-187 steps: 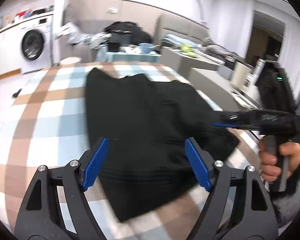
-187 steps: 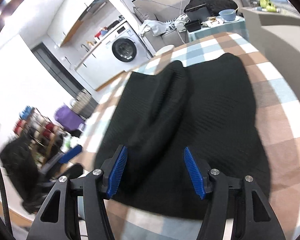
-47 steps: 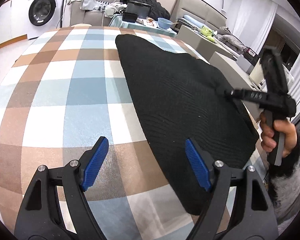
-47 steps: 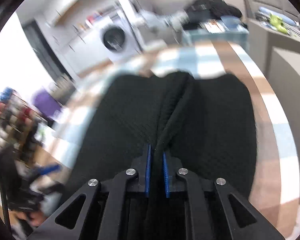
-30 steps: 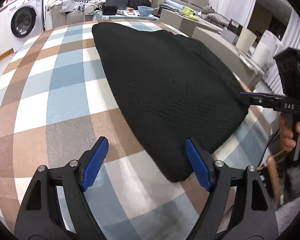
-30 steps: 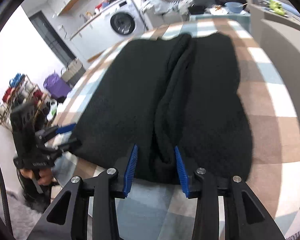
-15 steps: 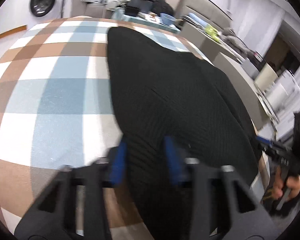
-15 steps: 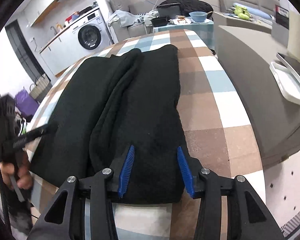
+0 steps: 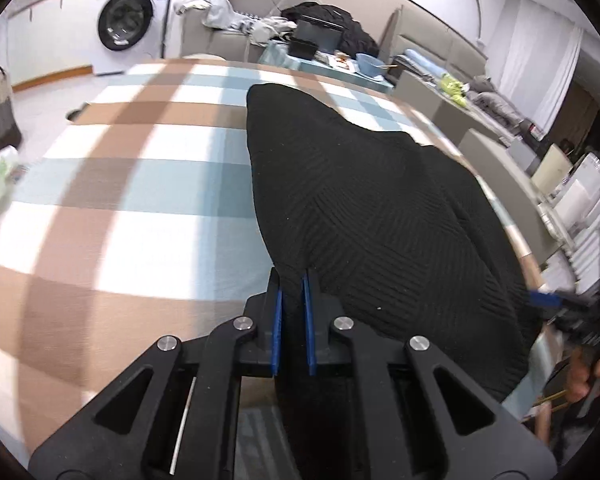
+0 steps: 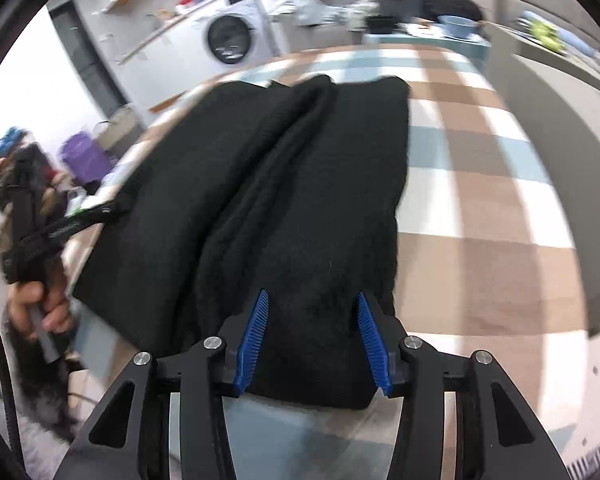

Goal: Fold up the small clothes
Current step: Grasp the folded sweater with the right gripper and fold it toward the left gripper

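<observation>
A black knit garment lies folded lengthwise on the checked tablecloth. My left gripper is closing, and its blue pads pinch the garment's near left edge. In the right wrist view the same garment shows a long ridge down its middle. My right gripper stands open at the near hem, with cloth lying between its fingers but not squeezed. The left gripper appears there at the garment's left side, held by a hand.
A washing machine stands behind the table on the left. A low table with a blue bowl and a sofa piled with clothes lie beyond the far edge. A purple bag sits on the floor to the left.
My left gripper went from wide open before the garment's near corner to shut on its left edge. The right gripper shifted along the near hem and its jaws spread a little.
</observation>
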Demonstrator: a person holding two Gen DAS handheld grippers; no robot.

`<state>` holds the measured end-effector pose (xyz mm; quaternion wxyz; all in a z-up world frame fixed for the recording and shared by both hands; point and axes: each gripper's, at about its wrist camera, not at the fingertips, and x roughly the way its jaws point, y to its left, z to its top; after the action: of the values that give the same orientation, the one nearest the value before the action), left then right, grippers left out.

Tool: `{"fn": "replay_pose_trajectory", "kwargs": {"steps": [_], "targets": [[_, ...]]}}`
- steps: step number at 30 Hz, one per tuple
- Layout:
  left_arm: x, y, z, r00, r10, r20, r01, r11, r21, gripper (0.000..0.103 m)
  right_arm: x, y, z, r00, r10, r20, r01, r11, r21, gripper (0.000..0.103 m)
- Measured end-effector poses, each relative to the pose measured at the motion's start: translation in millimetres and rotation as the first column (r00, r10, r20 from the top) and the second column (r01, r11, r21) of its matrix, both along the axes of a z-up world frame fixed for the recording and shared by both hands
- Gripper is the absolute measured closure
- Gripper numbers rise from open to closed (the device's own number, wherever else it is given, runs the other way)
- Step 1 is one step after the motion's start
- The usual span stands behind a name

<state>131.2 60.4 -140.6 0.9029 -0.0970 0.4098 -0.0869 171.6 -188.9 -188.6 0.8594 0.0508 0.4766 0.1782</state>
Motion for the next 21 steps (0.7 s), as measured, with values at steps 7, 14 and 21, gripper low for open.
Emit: {"fn": "replay_pose_trajectory", "kwargs": {"steps": [7, 14, 21], "targets": [[0, 14, 0, 1.0, 0.019, -0.006, -0.019, 0.999, -0.025, 0.092, 40, 15, 14, 0.999, -0.013, 0.046, 0.004, 0.98, 0.197, 0.055], [-5, 16, 6, 1.0, 0.013, 0.029, -0.01, 0.996, -0.09, 0.047, 115, 34, -23, 0.989, -0.049, -0.138, 0.093, 0.938, 0.335, 0.053], [-7, 20, 11, 0.998, 0.023, 0.056, -0.017, 0.994, -0.108, 0.041, 144, 62, -23, 0.992, -0.047, -0.116, 0.075, 0.963, 0.257, 0.08]]}}
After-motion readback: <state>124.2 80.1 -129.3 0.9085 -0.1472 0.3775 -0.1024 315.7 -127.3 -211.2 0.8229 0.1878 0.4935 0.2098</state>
